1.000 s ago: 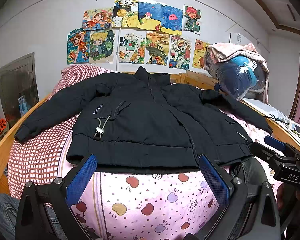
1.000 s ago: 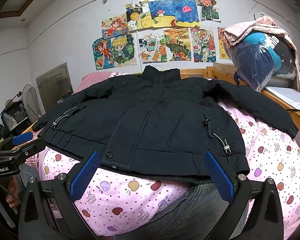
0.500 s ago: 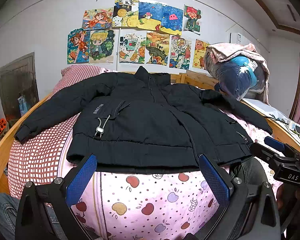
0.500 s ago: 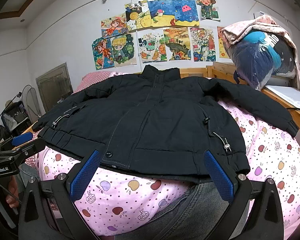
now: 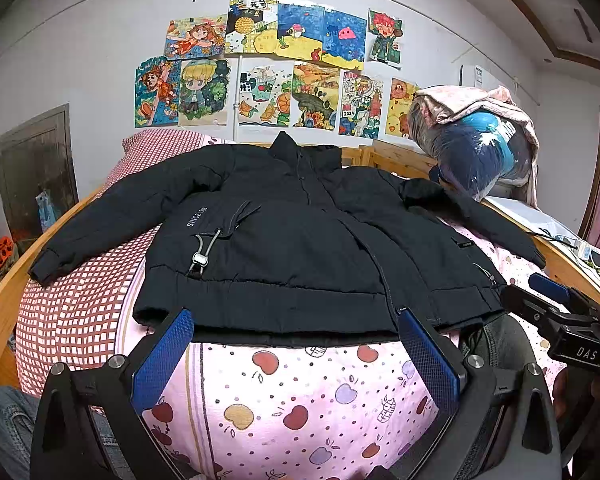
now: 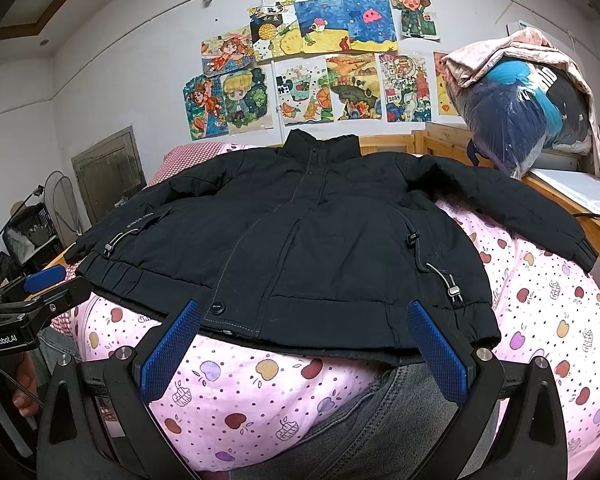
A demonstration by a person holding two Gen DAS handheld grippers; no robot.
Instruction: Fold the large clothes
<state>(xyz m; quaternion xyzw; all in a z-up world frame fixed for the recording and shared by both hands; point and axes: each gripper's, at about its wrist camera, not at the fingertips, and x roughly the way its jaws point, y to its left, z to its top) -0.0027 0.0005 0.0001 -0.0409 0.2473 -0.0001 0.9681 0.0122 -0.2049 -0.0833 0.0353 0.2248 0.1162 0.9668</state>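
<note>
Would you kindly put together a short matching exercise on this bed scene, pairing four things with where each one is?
Things:
1. black jacket
2. drawings
3. red checked pillow
4. plastic-wrapped bundle

Places:
a. taped to the wall above the bed
b. spread flat, front up, on the pink fruit-print cover
c. piled at the bed's far right corner
d. at the head of the bed, beyond the jacket's left sleeve

Pairs: 1-b, 2-a, 3-d, 4-c
</note>
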